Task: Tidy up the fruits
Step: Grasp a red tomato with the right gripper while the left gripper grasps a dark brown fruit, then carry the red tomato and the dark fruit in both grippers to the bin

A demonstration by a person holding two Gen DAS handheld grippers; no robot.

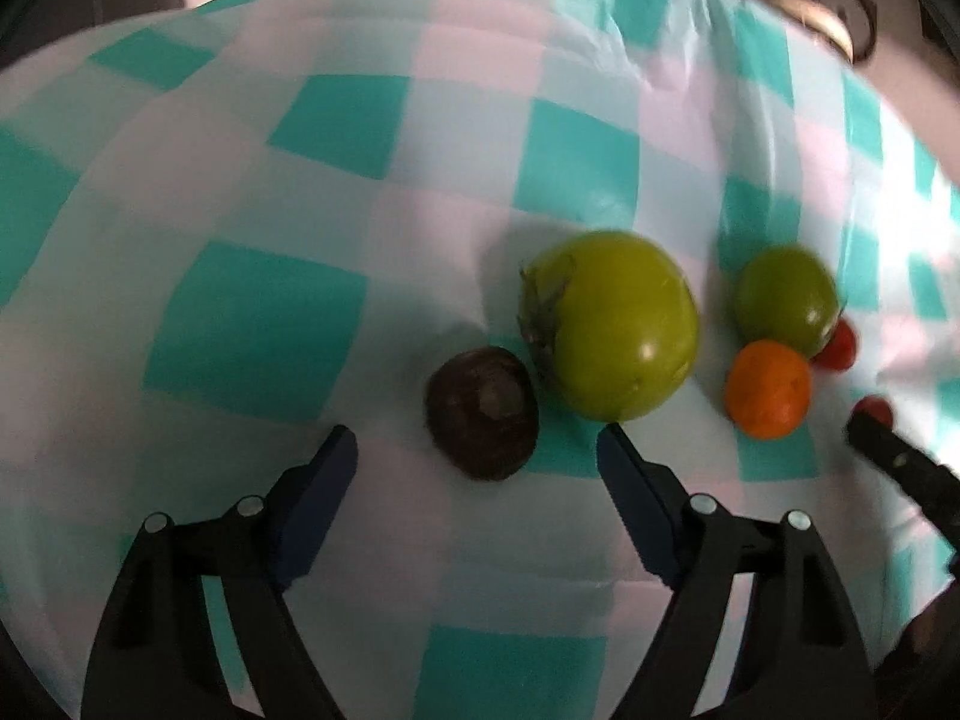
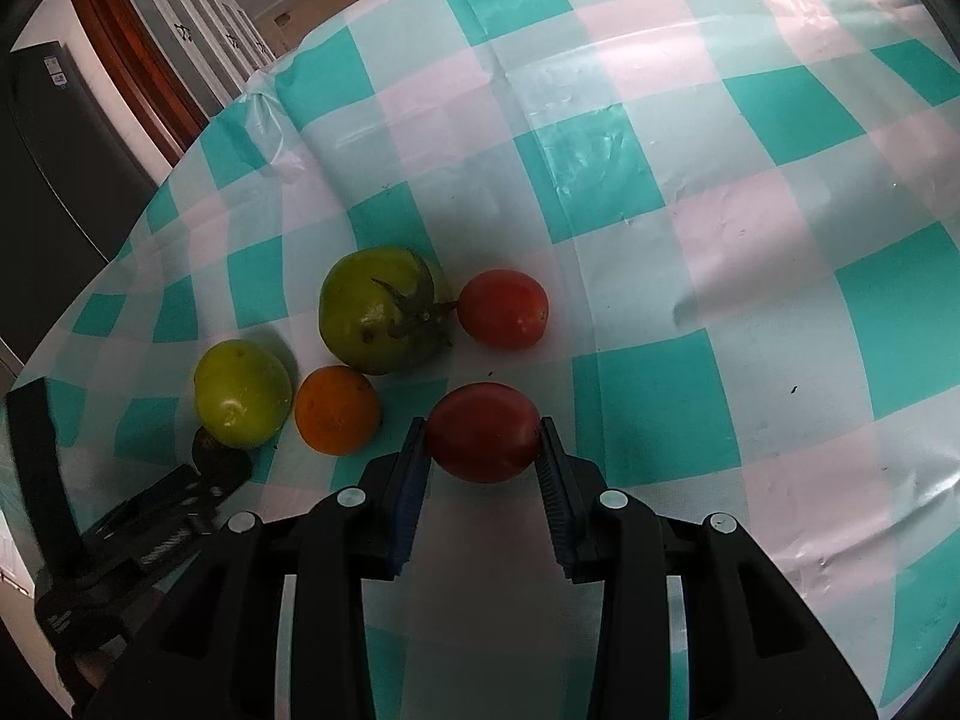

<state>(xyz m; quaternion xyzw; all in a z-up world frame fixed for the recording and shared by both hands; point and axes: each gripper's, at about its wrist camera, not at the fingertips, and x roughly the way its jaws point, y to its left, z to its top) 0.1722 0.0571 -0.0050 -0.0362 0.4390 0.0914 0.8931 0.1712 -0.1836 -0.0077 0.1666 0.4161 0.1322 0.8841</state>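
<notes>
Right hand-held gripper [image 2: 483, 438]: pads clamped on a red tomato [image 2: 482, 431]. Second red tomato [image 2: 503, 309] behind it, touching a large green tomato [image 2: 377, 318]. Orange fruit [image 2: 337, 409] between the held tomato and a smaller green tomato [image 2: 242, 393]. Dark fruit [image 2: 219, 457] partly hidden at left. Checked table [image 2: 660, 192] underneath.

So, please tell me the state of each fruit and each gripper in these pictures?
left gripper: open, dark brown fruit just ahead, not gripped
right gripper: shut on a red tomato
red tomato: held between the pads
second red tomato: free on the cloth
dark brown fruit: free on the cloth
large green tomato: lying on its side
small green fruit: free
orange fruit: free
</notes>
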